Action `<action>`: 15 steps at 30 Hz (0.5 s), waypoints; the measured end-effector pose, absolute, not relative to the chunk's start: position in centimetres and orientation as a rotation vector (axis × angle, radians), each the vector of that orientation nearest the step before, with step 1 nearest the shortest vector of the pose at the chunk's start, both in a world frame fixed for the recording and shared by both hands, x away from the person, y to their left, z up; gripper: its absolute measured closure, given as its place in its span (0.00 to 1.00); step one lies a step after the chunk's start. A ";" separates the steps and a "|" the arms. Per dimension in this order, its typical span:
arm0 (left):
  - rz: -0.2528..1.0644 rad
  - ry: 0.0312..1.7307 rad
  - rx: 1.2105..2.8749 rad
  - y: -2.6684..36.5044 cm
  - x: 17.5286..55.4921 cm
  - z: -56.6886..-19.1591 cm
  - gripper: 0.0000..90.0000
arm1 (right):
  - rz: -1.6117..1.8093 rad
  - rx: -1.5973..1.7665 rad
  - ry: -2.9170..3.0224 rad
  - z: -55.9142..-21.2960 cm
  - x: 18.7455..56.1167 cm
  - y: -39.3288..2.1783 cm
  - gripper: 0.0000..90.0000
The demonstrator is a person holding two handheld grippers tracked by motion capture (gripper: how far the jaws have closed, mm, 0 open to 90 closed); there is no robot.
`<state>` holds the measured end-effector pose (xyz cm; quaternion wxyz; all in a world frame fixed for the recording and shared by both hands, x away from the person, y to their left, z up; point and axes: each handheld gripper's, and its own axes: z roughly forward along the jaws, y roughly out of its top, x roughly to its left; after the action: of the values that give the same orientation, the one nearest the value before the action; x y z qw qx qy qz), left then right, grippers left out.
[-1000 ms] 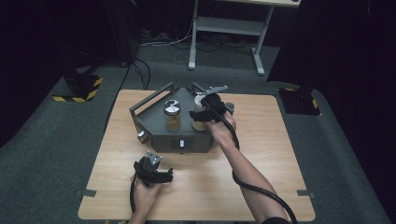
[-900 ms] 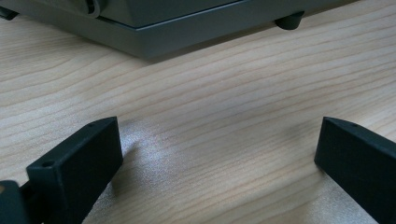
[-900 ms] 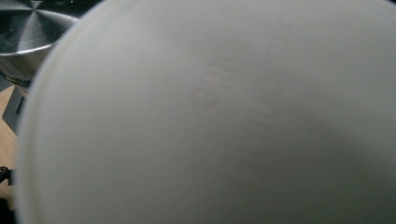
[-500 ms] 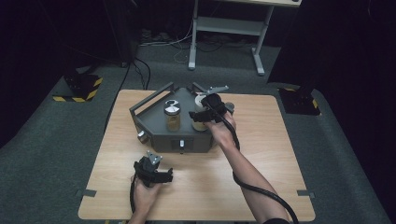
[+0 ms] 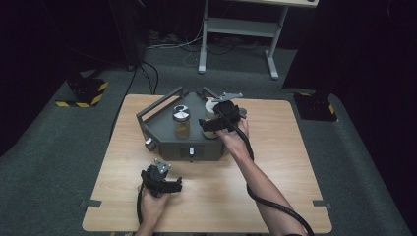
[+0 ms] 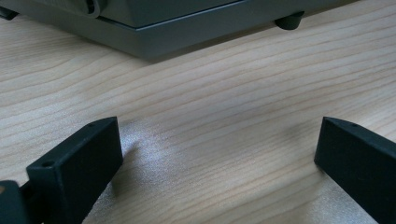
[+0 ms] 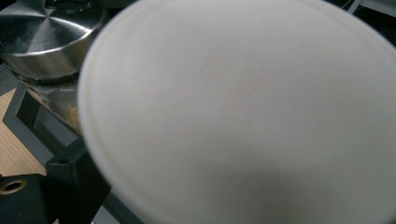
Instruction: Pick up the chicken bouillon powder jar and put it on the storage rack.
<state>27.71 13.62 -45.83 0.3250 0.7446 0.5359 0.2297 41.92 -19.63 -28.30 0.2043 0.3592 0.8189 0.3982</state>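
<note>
A jar with a white lid (image 5: 211,105) stands on the right of a dark grey tray (image 5: 160,129), beside a jar with a silver metal lid (image 5: 181,114). My right gripper (image 5: 213,123) is at the white-lidded jar. Its jaws have just been opening and now stand open around the white lid (image 7: 243,112), which looms blurred and close, with one black finger (image 7: 70,179) at its left. The silver lid (image 7: 49,37) lies behind. My left gripper (image 5: 162,178) rests low on the wooden table (image 5: 275,187) in front of the tray, open with only bare wood (image 6: 219,154) between its jaws.
The tray has raised rails (image 5: 158,102) at its back left and knobs (image 5: 192,152) on its front face. Its front edge (image 6: 187,35) lies just ahead of the left gripper. Black cables trail from both grippers. A grey stand (image 5: 236,29) is on the floor behind the table.
</note>
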 end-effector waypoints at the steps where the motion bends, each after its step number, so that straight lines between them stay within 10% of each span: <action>1: 0.602 1.405 1.953 13.6 27.7 -45.8 0.01 | 1.113 1.005 2.284 -28.3 41.9 -19.8 0.06; 15: 0.601 1.406 1.952 13.6 27.7 -45.8 0.01 | 1.171 1.007 2.243 -28.9 39.5 -22.5 0.05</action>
<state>27.72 13.63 -45.82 0.3252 0.7445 0.5361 0.2291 39.55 -22.46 -28.93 0.2074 0.3618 0.8057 0.4206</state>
